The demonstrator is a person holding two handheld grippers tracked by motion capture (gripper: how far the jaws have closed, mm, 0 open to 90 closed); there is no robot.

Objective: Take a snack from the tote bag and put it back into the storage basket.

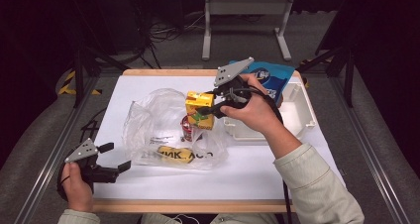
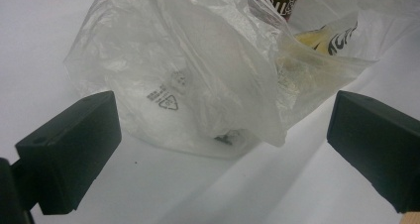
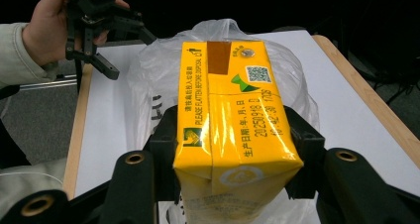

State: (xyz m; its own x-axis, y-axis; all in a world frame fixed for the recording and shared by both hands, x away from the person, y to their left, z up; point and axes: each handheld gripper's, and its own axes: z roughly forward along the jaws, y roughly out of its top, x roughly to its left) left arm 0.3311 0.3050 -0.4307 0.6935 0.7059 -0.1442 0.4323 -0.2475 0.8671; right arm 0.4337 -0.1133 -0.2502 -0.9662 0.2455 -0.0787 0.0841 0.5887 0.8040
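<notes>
Mid-job, I reckon: I'm bagging groceries and this looks like roughly the halfway mark. My right gripper (image 1: 207, 106) is clamped on the yellow carton (image 1: 199, 109), one jaw on each long side, holding it in the air just over the mouth of the clear plastic bag (image 1: 148, 117). Carton isn't in yet. Already inside the bag: a red tub (image 1: 186, 127) and a yellow packet (image 1: 174, 154) lying flat near the front edge. My left gripper (image 1: 110, 158) is empty, jaws spread wide, sitting at the table's (image 1: 257, 169) near left corner, close to the bag but apart from it; in the left gripper view the bag lies between and beyond the jaws, untouched. Left to do, by my guess: lower the carton in, probably with the left holding the bag open. Count: one bag, one carton, one tub, one packet, one white tray (image 1: 301, 110) at the right, one blue pouch (image 1: 270, 76) behind it. Tray contents I can't make out.
</notes>
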